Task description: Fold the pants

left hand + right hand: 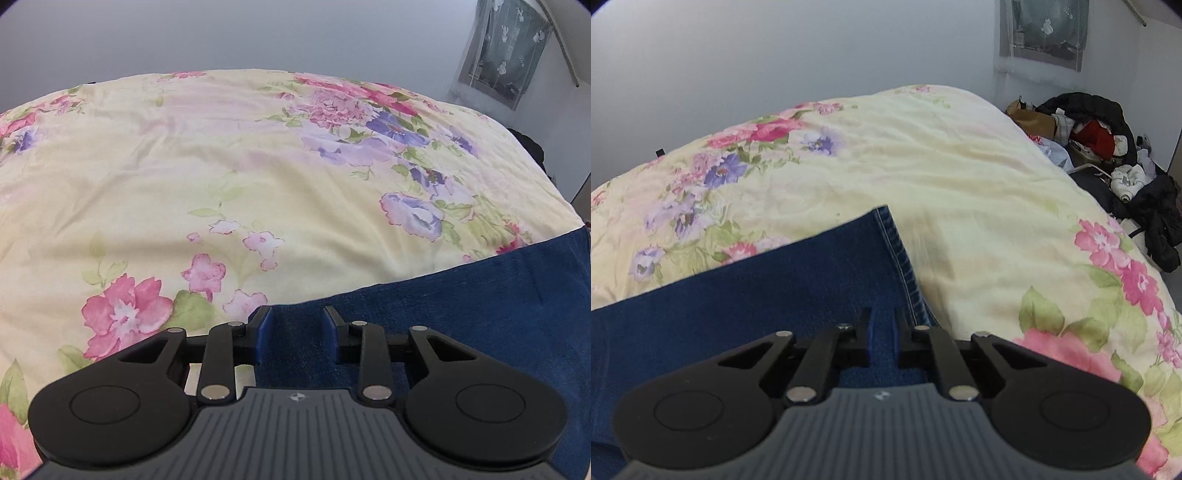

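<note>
Dark blue denim pants (480, 306) lie flat on a floral bed cover (221, 166). In the left wrist view my left gripper (297, 325) is open, its fingers straddling the pants' left corner edge with cloth between them. In the right wrist view the pants (757, 288) show a stitched hem edge (897, 251) running to a far corner. My right gripper (882, 328) sits over the cloth near that hem, its fingers a narrow gap apart with denim seen between them.
The bed cover (960, 184) is pale yellow with pink and purple flowers. A pile of dark clothes and bags (1108, 147) lies on the floor to the right of the bed. A grey wall and a curtained window (502, 48) stand behind.
</note>
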The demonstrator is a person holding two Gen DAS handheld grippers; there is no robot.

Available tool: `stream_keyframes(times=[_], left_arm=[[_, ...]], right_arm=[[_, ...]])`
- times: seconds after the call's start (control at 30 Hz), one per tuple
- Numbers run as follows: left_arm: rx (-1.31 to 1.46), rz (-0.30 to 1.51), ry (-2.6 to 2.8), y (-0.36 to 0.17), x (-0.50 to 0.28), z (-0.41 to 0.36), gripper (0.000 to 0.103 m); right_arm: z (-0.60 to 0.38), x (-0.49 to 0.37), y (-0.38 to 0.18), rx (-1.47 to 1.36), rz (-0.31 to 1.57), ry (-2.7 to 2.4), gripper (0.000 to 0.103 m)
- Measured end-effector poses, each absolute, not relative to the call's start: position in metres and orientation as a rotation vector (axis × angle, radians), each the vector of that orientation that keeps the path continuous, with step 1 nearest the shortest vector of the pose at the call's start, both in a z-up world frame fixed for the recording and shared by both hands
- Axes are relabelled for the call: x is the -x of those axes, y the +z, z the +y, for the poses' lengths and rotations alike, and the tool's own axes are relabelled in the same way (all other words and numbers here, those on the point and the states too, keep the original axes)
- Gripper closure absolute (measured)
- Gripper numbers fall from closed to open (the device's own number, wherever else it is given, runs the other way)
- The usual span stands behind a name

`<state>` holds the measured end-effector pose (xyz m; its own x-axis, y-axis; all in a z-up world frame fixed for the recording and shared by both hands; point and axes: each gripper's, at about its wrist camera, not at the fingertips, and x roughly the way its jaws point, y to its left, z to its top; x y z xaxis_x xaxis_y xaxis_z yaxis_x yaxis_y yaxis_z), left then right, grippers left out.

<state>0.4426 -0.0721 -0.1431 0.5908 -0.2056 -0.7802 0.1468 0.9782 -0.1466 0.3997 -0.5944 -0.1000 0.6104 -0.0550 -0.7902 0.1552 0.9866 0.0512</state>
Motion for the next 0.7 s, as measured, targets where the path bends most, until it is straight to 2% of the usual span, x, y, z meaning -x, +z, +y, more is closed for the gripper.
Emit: stream_keyframes(times=[0.1,0.3,0.53,0.67,0.7], left_arm=[[0.067,0.931,-0.193,-0.162,-0.456,-0.076,0.076],[0.049,0.922,-0.162,-0.155,-0.455,-0.079,0.078],[-0.069,0.931,-0.351,-0.111,-0.39,-0.079,0.078],[-0.105,0.981,-0.441,-0.106,-0.346,-0.089,0.078],[-0.124,0.995,-0.455,-0.11,-0.337,-0.093,0.082]], right_arm=[[-0.608,-0.395,-0.123,-0.132,0.953,-0.141,0.103],[-0.605,-0.397,-0.133,-0.104,0.973,-0.147,0.103],[-0.597,-0.375,-0.103,-0.089,0.888,-0.136,0.103],[-0.584,-0.356,-0.093,-0.061,0.855,-0.084,0.103],[-0.582,-0.353,-0.093,-0.055,0.857,-0.078,0.103]])
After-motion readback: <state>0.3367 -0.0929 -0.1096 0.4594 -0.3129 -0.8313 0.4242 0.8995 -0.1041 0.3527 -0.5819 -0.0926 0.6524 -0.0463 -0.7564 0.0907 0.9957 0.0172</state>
